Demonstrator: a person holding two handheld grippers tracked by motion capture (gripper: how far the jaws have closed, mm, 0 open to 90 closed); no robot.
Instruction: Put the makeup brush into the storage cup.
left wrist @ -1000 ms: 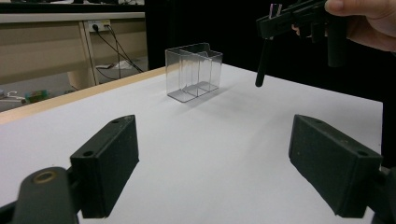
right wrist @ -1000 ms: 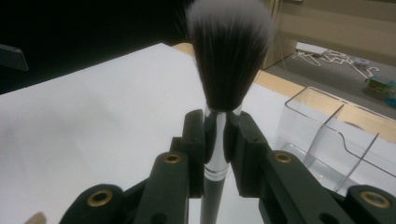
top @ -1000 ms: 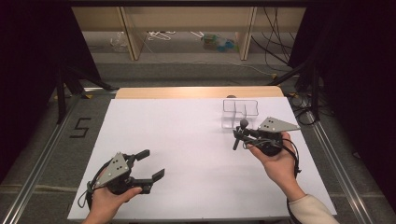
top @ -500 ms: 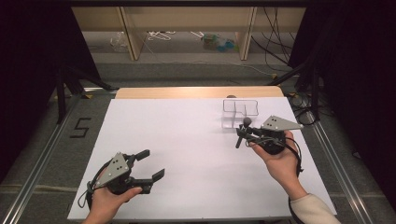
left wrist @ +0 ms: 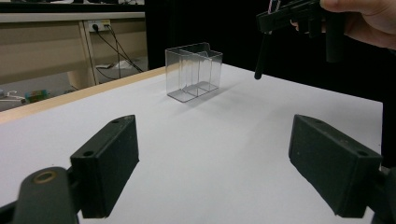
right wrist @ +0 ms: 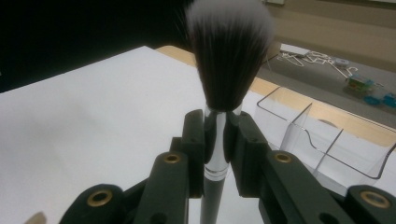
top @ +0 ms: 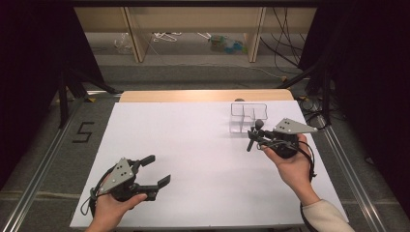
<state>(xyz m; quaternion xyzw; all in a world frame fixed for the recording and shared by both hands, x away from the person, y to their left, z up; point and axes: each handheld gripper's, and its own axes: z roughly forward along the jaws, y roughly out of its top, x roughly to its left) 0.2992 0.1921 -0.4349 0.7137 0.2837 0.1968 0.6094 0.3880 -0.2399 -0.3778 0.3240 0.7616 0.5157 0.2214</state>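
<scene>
A makeup brush (top: pixel 258 125) with a dark, white-tipped head (right wrist: pixel 229 51) and a silver-and-black handle stands nearly upright, head up, with my right gripper (top: pixel 255 134) shut on its handle (right wrist: pixel 217 135). It hangs just in front of a clear acrylic organizer (top: pixel 247 117) with several compartments, near the table's far right. In the left gripper view the brush handle (left wrist: pixel 260 56) hangs to the right of the organizer (left wrist: pixel 194 70). My left gripper (top: pixel 159 169) rests open at the near left, with nothing between its jaws (left wrist: pixel 219 163).
A white sheet (top: pixel 193 145) covers the table, with a wooden strip (top: pixel 203 95) along its far edge. Beyond it lie shelves with cables and small items (top: pixel 225 43). A "5" (top: pixel 83 132) is marked on the floor at left.
My right gripper with the brush has drifted slightly right, toward the organizer. The left gripper has not moved.
</scene>
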